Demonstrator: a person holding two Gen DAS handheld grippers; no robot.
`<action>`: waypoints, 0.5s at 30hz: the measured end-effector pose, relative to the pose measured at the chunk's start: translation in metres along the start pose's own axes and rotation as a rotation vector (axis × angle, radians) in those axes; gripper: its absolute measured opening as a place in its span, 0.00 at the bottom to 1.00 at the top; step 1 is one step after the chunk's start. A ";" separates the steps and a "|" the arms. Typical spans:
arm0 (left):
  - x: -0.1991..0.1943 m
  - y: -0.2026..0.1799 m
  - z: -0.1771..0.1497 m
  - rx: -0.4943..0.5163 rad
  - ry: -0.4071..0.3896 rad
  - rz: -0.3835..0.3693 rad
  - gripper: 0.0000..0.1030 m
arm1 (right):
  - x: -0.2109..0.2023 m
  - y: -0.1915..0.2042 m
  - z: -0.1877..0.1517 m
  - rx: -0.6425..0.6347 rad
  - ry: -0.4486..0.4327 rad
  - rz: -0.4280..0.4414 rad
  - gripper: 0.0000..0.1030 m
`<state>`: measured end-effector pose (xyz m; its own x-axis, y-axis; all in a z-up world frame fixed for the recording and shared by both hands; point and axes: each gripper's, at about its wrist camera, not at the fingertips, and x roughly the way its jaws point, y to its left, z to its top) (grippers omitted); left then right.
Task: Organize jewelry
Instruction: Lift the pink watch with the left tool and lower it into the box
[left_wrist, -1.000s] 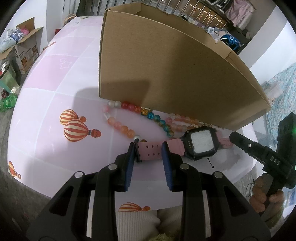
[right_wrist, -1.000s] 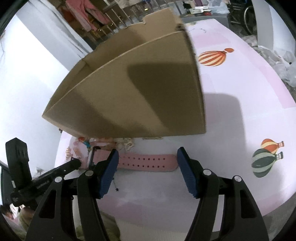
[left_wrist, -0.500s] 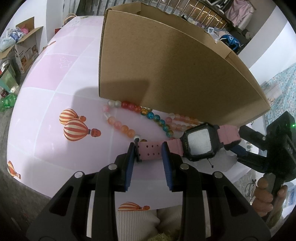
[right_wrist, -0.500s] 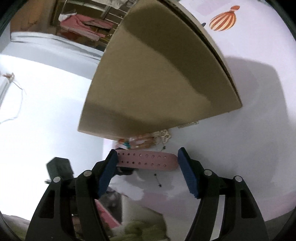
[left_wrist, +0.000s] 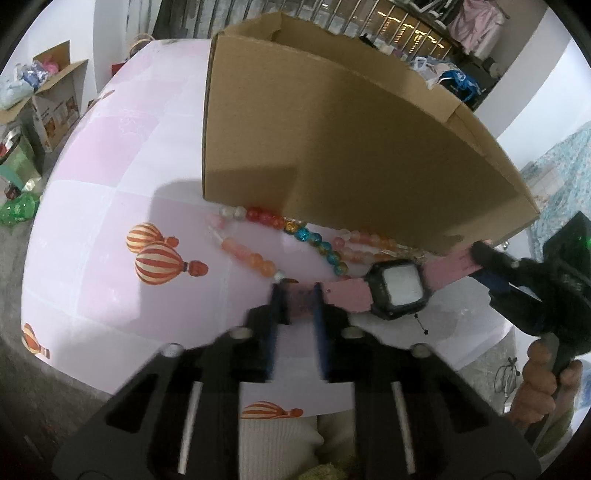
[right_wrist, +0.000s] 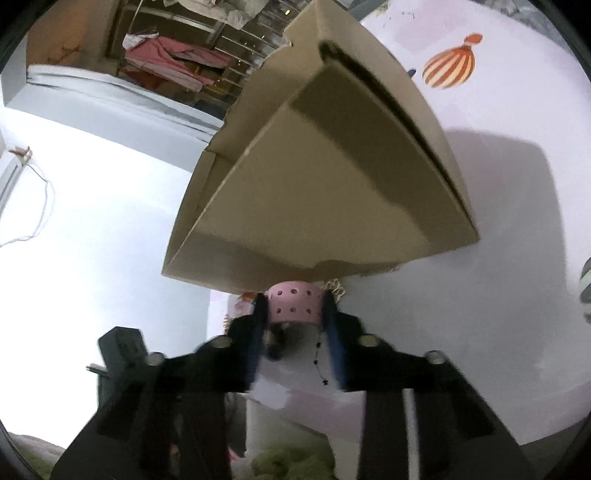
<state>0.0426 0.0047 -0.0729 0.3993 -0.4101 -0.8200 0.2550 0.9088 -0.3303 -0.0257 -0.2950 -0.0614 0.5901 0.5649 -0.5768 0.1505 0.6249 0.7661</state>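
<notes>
Left gripper (left_wrist: 295, 299): nearest in the left wrist view; jaws closing, nearly together, blue pads pressed on the buckle end of the pink strap.
Right gripper (right_wrist: 295, 310): jaws closing on the other strap end; the perforated pink strap bows up in an arch between the pads. In the left wrist view it comes in from the right edge, carried by a hand (left_wrist: 535, 384).
Watch (left_wrist: 397, 293): black square case with pale face, pink strap, spanning the gap between the two grippers at the near edge of the table; whether the case rests on the surface or hangs just clear, cannot tell.
Fine chain (left_wrist: 421, 325): thin dark chain with a small star charm, on the table just beside the watch case, near side.
Bead strands (left_wrist: 295, 232): red, orange, blue and pale pink beads lying just behind the watch, running along the foot of the box and partly tucked under its near edge.
Gold piece (right_wrist: 334, 286): small looped metal item beside the arched strap, at the box's base; details too small to tell.
Cardboard box (left_wrist: 351, 147): large, brown, open-topped, directly behind the jewelry; its near wall blocks any view of the inside.
Table (left_wrist: 92, 177): pink-and-white checked cover with hot-air balloon prints.
Far background: open cartons on the floor at left, hanging clothes on a rack behind.
</notes>
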 end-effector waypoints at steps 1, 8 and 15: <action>-0.003 0.000 -0.001 0.005 -0.006 0.000 0.08 | 0.001 0.001 -0.001 -0.007 0.000 -0.006 0.19; -0.027 -0.009 -0.003 0.052 -0.055 -0.024 0.05 | -0.006 0.037 -0.001 -0.138 0.003 -0.054 0.16; -0.062 -0.014 0.008 0.059 -0.082 -0.103 0.04 | -0.020 0.078 0.011 -0.232 0.006 -0.046 0.16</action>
<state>0.0210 0.0164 -0.0139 0.4384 -0.5080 -0.7415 0.3485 0.8565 -0.3807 -0.0173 -0.2633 0.0131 0.5818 0.5362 -0.6116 -0.0098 0.7565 0.6539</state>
